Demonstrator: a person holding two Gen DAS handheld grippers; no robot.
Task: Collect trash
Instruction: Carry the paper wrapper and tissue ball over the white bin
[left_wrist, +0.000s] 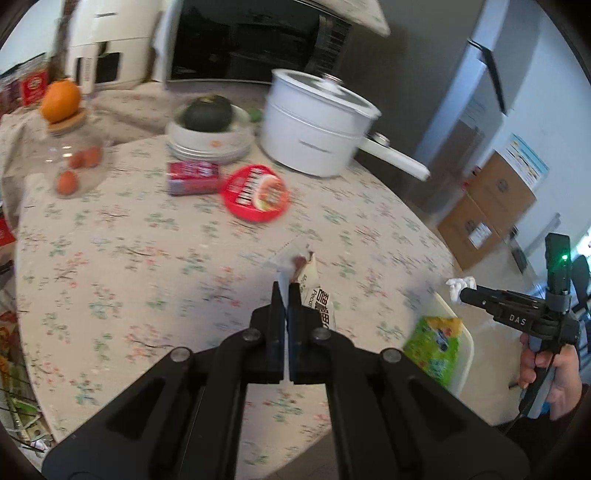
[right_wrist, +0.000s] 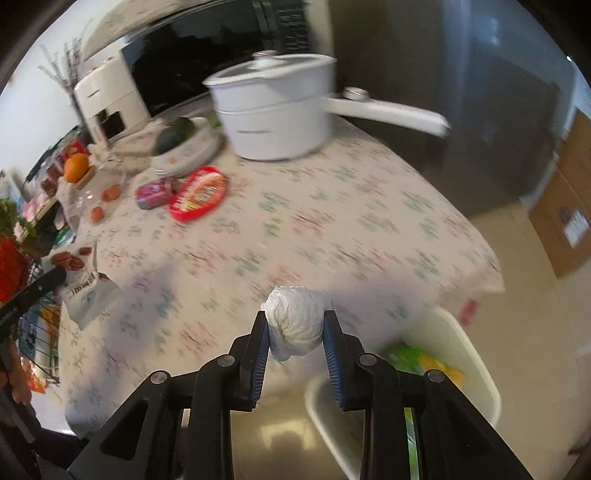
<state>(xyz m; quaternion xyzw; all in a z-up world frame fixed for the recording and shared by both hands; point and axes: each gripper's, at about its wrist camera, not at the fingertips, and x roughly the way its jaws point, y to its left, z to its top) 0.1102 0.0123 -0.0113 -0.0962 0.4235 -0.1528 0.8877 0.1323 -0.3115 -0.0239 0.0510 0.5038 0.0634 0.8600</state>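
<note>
Two pieces of trash are held above the bench (left_wrist: 147, 258): a crumpled white tissue (right_wrist: 294, 322) pinched between the right gripper (right_wrist: 295, 334) pads near the bench edge, just beside a white bin (right_wrist: 476, 369) that holds a green wrapper (right_wrist: 424, 360), and a white snack wrapper (left_wrist: 310, 280) clamped in the closed left gripper (left_wrist: 283, 295). Farther back on the bench stand a red bowl lid (left_wrist: 255, 192) and a white pot (left_wrist: 314, 125).

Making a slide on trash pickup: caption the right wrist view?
Right tongs grip a crumpled white tissue ball above the table edge, beside a white bin.
</note>
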